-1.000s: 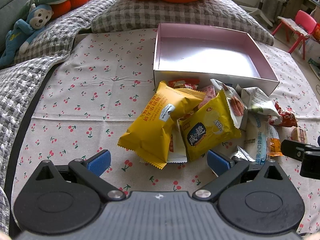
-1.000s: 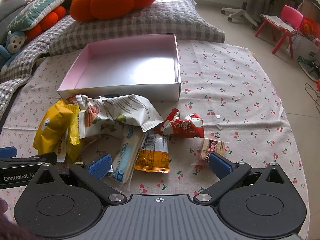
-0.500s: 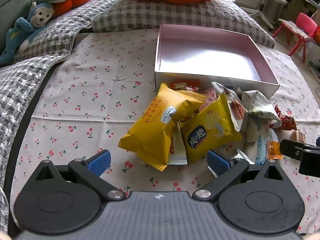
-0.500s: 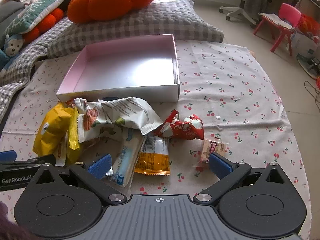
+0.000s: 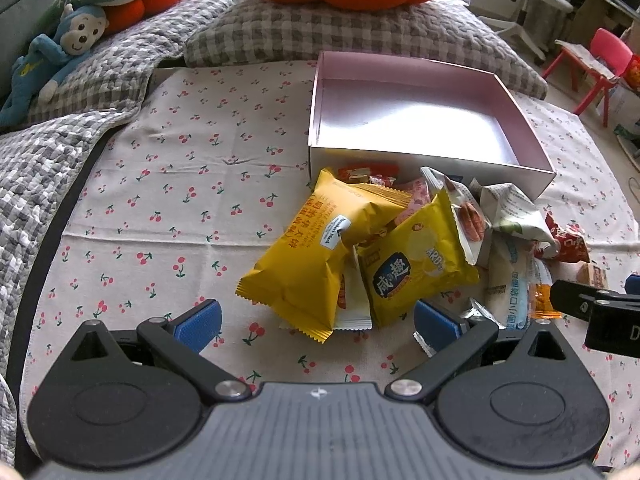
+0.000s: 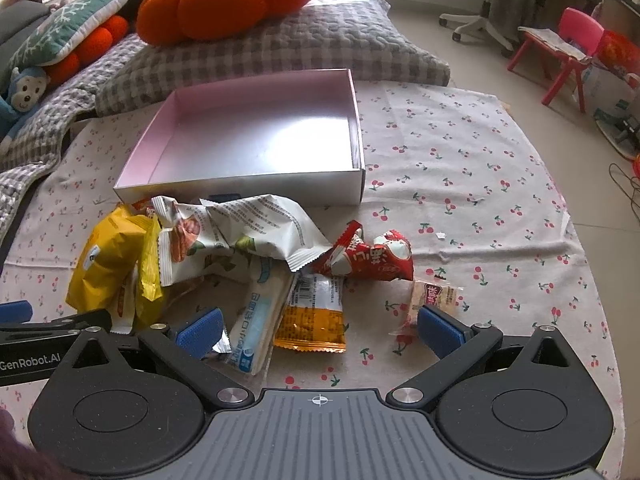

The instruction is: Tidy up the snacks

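Note:
A heap of snack packets lies on the cherry-print cloth in front of an empty pink box [image 5: 516, 100] [image 6: 360, 128]. Two yellow packets [image 5: 320, 248] [image 5: 416, 268] sit on the heap's left, white packets [image 6: 256, 228] in the middle, and an orange packet [image 6: 312, 312], a red packet [image 6: 372, 258] and a small beige packet [image 6: 434, 294] to the right. My left gripper [image 5: 318, 324] stands open just short of the yellow packets, holding nothing. Facing the orange packet, my right gripper [image 6: 320, 330] is open and empty too.
A grey checked pillow [image 6: 280, 52] carrying an orange pumpkin cushion [image 6: 224, 0] lies behind the box. A blue monkey toy [image 5: 52, 56] rests on the quilt at the left. Bare cloth [image 5: 180, 184] spreads left of the heap. A red chair [image 6: 568, 48] stands on the floor.
Both grippers have drawn back slightly from the heap, so the box and snacks sit a little lower in both views. Nothing was picked up.

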A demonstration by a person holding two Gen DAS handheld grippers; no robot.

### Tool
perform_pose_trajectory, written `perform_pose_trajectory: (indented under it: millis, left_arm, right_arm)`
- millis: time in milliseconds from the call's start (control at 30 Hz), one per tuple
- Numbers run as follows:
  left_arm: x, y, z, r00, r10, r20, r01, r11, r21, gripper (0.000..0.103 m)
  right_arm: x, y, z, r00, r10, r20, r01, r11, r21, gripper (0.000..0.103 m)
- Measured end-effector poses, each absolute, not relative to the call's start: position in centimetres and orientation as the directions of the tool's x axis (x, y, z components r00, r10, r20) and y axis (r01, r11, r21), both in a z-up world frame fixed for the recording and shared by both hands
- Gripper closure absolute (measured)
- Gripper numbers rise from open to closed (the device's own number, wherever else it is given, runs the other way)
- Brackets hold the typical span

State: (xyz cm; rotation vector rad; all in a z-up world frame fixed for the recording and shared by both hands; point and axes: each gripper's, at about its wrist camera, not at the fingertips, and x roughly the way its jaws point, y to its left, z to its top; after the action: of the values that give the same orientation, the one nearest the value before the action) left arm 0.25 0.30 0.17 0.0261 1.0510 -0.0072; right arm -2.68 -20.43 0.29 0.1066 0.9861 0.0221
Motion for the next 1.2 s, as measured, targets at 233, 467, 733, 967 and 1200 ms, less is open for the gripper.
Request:
perform_pose_trajectory:
  millis: [233,467,733,967,1200]
  left_arm:
    - [0.0,0.3,0.7,0.515,0.001,-0.857,0.017,1.0,0.011,0.0]
    - [0.0,0.3,0.6,0.513,0.001,-0.859,0.018,1.0,0.012,0.0]
    - [-0.1,0.2,0.7,0.52,0.001,-0.854,0.022,1.0,0.015,0.0]
    - [0.0,0.0,1.0,0.524,-0.027,-0.852,0.041,0.999,-0.006,0.0]
    - [0.4,0.3,1.3,0.537,-0.037,-0.843,0.046,0.999,-0.014,0.001]
  right_arm:
    - [-2.8,-20.6,0.4,0.555,0.048,-0.83,0.044,0.995,0.087,0.0]
    - [-2.9,-20.3,0.2,0.549,0.035,-0.835,0.038,0.997,0.067,0.0]
    - [-3.1,-20.2,0.1,0.556,0.02,-0.831,0.05,0.997,0.058,0.0]
    - [-2.7,-20.4,0.5,0.524,0.053,-0.85,0.046,0.995,0.091,0.0]
    - [-2.2,-20.5,1.9,0.515,0.105,-0.851,0.003,0.992,0.124,0.0]
